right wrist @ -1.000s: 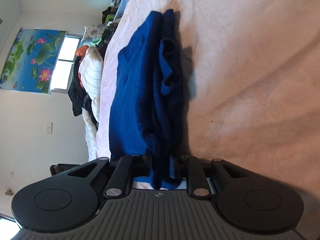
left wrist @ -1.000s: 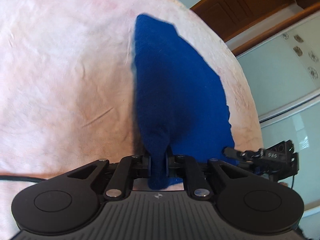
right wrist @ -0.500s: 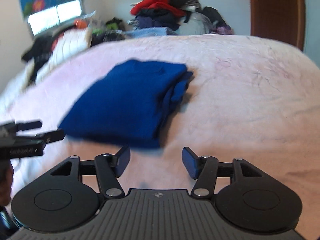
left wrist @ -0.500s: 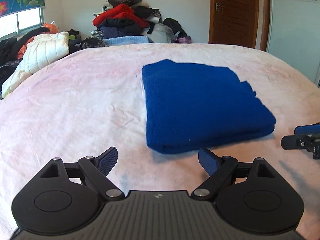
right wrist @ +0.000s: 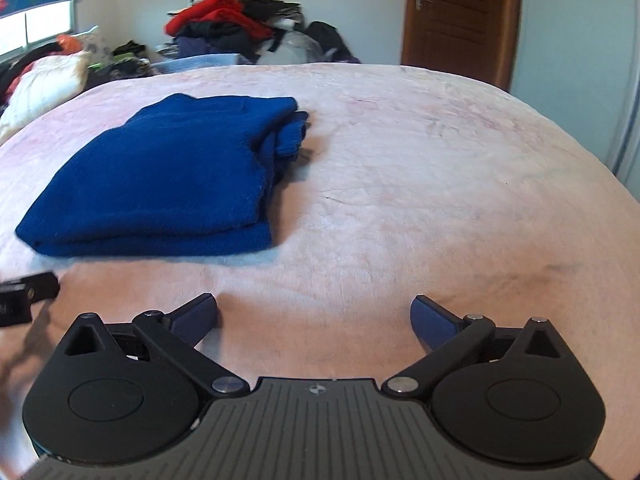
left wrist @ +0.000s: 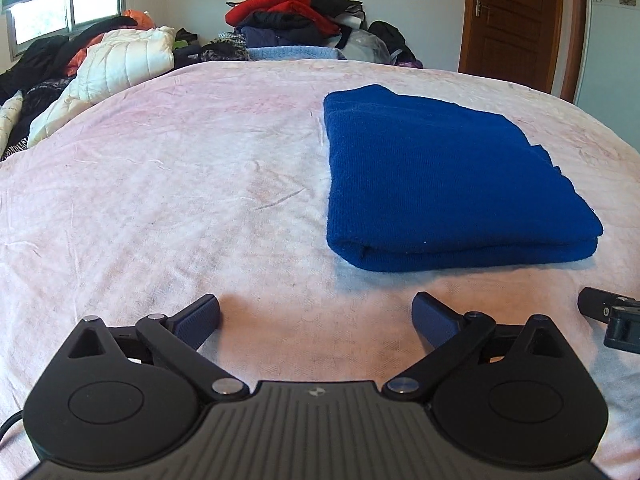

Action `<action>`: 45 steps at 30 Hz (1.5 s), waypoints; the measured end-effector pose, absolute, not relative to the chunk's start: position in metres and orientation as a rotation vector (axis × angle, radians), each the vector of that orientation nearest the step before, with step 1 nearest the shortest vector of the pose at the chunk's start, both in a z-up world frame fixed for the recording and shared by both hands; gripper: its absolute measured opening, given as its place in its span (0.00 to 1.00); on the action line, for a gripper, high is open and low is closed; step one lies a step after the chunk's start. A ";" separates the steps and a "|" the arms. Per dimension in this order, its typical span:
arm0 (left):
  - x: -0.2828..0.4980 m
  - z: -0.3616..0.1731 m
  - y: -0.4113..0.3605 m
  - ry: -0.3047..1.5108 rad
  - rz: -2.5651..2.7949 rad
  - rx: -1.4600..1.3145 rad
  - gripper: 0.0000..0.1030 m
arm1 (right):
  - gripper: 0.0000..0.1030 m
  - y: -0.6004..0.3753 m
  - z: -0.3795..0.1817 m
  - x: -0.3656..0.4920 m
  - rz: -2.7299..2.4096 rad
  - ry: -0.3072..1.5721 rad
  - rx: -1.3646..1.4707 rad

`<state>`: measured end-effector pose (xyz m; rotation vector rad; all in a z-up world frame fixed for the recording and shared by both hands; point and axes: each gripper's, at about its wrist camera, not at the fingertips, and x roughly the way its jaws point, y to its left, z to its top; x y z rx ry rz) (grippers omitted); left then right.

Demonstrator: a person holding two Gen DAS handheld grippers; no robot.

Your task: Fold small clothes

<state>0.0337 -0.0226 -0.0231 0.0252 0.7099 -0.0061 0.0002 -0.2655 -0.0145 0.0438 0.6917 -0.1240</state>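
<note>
A dark blue knitted garment (left wrist: 444,184) lies folded in a flat rectangle on the pink bedspread (left wrist: 180,200). In the right wrist view the garment (right wrist: 168,184) lies to the left, with cuffs and loose edges showing on its right side. My left gripper (left wrist: 316,320) is open and empty, pulled back in front of the garment's near fold. My right gripper (right wrist: 314,318) is open and empty, to the right of the garment. A tip of the right gripper (left wrist: 608,312) shows at the left wrist view's right edge.
A heap of clothes (left wrist: 288,12) sits beyond the bed's far edge. White and dark jackets (left wrist: 104,64) lie at the far left under a window. A brown door (left wrist: 516,20) stands at the back right. A pale wardrobe (right wrist: 580,60) lines the right side.
Both grippers were shut on the blue garment's edge a second ago. They have let go, opened wide and pulled back, and the garment now lies flat and folded.
</note>
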 end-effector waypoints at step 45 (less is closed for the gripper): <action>0.037 -0.025 -0.024 0.708 -0.009 0.028 1.00 | 1.00 -0.252 -0.019 0.002 -0.064 0.672 0.039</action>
